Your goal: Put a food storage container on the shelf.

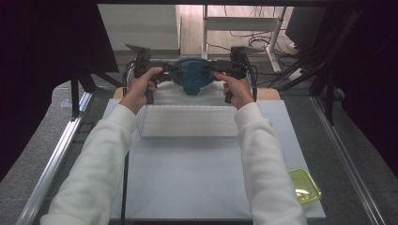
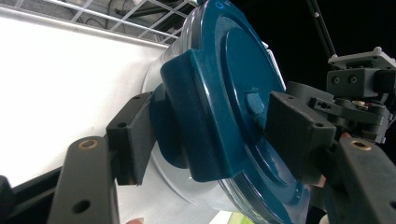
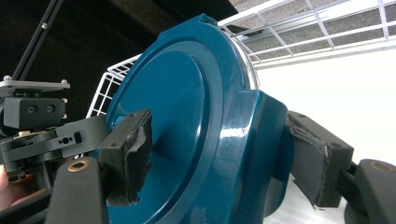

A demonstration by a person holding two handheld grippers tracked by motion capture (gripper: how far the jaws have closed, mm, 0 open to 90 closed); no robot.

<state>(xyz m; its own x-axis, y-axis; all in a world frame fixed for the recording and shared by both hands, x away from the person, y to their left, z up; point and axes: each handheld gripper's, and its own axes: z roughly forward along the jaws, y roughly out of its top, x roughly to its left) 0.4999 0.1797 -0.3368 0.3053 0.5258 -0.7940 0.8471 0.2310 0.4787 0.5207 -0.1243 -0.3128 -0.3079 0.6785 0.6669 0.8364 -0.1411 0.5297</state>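
A round clear container with a dark blue lid (image 1: 192, 75) hangs over the far edge of the table, just beyond the white wire rack (image 1: 187, 121). My left gripper (image 1: 170, 69) is shut on the lid's left side latch, one pad on the lid top and one under the latch (image 2: 187, 107). From the other side, my right gripper (image 1: 212, 68) is shut on the opposite latch (image 3: 261, 140) in the same way. In the left gripper view the lid (image 2: 233, 70) stands tilted between my jaws; in the right gripper view the lid (image 3: 177, 116) does too.
A pale mat (image 1: 197, 178) covers the table in front of the rack. A yellow-green tray (image 1: 305, 185) lies at the mat's front right corner. Metal rails (image 1: 56, 154) run along both sides. Desk legs and cables (image 1: 263, 37) stand behind the table.
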